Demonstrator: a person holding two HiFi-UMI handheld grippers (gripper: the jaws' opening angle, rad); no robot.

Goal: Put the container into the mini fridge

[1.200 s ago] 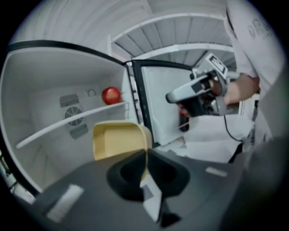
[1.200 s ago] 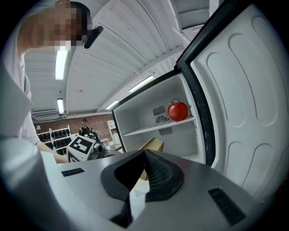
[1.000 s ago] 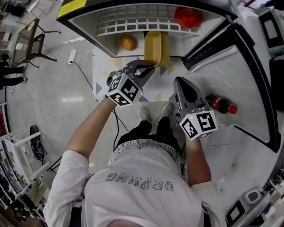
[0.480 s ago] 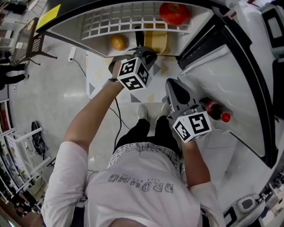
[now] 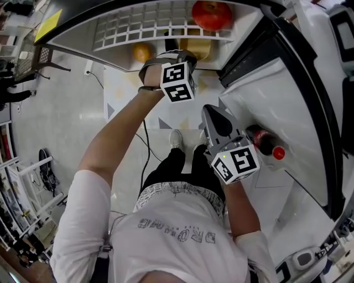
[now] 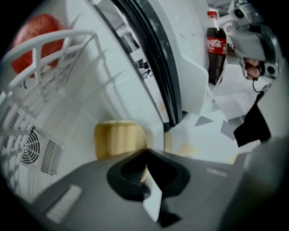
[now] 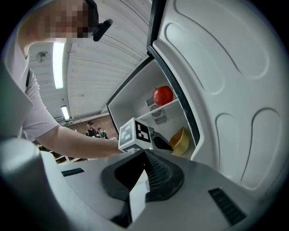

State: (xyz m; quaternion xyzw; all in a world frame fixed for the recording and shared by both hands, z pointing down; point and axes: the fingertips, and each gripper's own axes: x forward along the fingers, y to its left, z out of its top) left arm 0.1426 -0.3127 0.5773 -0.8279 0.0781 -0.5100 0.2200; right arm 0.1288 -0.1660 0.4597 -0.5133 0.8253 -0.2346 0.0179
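Left gripper view: the left claw (image 6: 145, 155) is clenched on the near rim of the yellow container (image 6: 118, 139). The container sits tilted, low inside the mini fridge (image 6: 113, 90), under the wire shelf (image 6: 49, 49). Best now to level it, settle it flat on the floor, then let go. The right claw (image 7: 144, 158) is pinched together on nothing, beside the door (image 7: 226, 90).

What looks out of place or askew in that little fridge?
Only the yellow container. It sits tipped up on its edge below the wire shelf rather than flat, because the left gripper is clamped on its rim. The red fruit, orange and cola bottle look normal, and nothing is spilled.
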